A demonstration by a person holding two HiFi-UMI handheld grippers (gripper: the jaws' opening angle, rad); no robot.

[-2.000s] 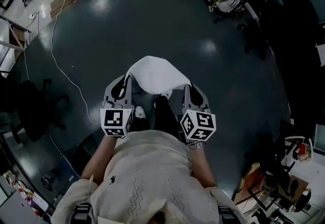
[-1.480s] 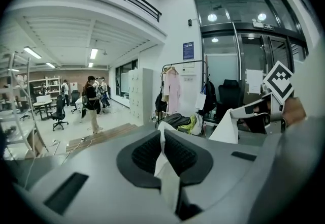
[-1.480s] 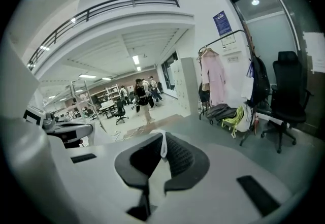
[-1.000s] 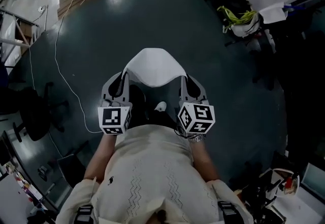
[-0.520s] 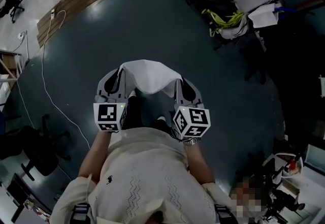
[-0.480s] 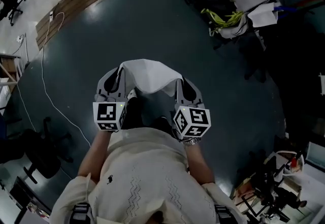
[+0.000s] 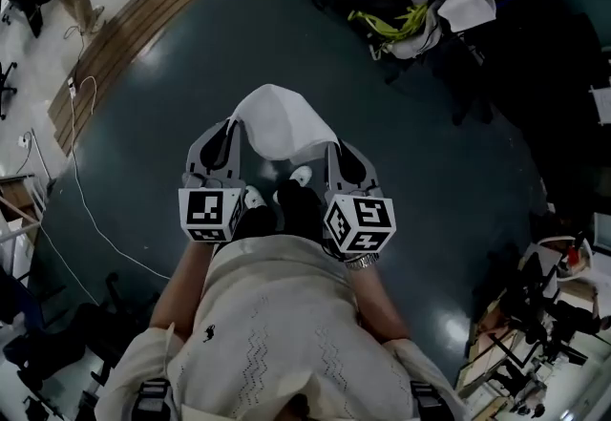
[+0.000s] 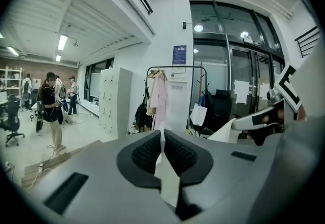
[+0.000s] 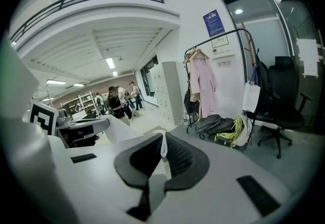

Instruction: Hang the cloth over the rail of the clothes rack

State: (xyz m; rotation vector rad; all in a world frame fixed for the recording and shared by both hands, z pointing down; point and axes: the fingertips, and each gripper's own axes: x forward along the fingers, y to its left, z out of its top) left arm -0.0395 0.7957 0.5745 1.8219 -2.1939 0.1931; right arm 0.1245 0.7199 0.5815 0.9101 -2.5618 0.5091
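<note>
The left gripper (image 8: 162,149) and right gripper (image 9: 163,151) each have their jaws clenched on one edge of the cloth (image 7: 282,123). This keeps it spread between them, off the floor (image 7: 181,75). The rack (image 8: 177,67) stands well ahead, and its rail is not yet reached.

No legible text, blue wall sign (image 9: 214,23) too small (white notice (image 9: 220,41) likewise)

My right hand-held gripper (image 9: 163,141) has its jaws closed on a thin edge of the white cloth (image 9: 163,149). Well ahead stands the clothes rack (image 9: 219,36) with a pink garment (image 9: 205,85) hanging from its rail, and a black office chair (image 9: 285,97) to its right.
</note>
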